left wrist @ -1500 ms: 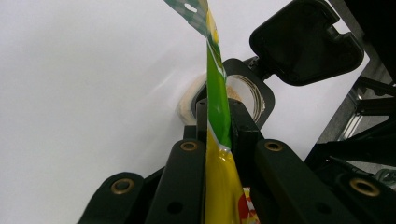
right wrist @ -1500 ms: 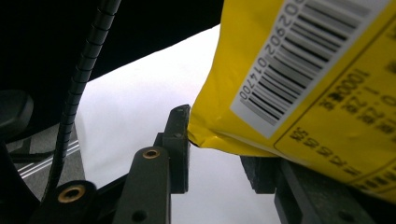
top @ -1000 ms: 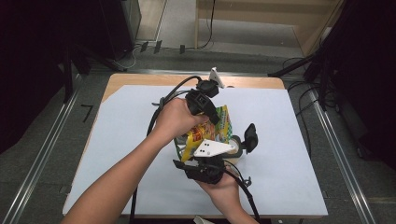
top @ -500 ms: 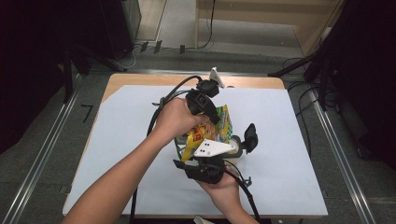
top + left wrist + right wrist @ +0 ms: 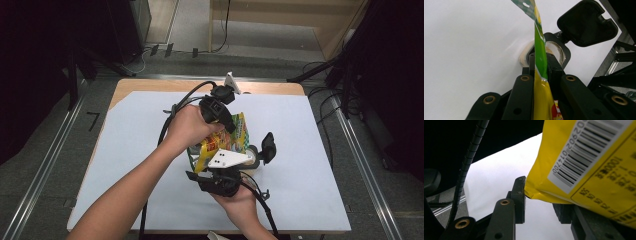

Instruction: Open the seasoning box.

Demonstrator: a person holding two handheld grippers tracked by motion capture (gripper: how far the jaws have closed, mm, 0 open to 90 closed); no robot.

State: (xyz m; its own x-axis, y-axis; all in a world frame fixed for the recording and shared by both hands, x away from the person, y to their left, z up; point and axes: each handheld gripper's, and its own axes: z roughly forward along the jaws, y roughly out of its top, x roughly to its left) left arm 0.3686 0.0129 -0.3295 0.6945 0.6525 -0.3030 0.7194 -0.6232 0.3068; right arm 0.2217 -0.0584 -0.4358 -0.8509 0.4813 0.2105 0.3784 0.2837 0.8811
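A yellow and green snack bag [image 5: 235,134] is held up over the white table between both grippers. My left gripper [image 5: 226,126] comes down from the far side and is shut on the bag's thin sealed edge [image 5: 540,50]. From the near side my right gripper [image 5: 220,165], grey plate on top, holds the bag's barcode end [image 5: 584,157]: that corner sits between the jaws against the left finger [image 5: 520,195]. Just right of the bag stands a round container [image 5: 254,156] with its black lid [image 5: 268,145] flipped open. It lies beyond the left jaws, rim [image 5: 565,53] and lid [image 5: 586,23] both visible.
A white sheet [image 5: 310,130] covers the wooden table [image 5: 150,85]. Black cables [image 5: 175,107] trail from both grippers. Metal rails [image 5: 360,160] run along both sides, and dark equipment stands behind.
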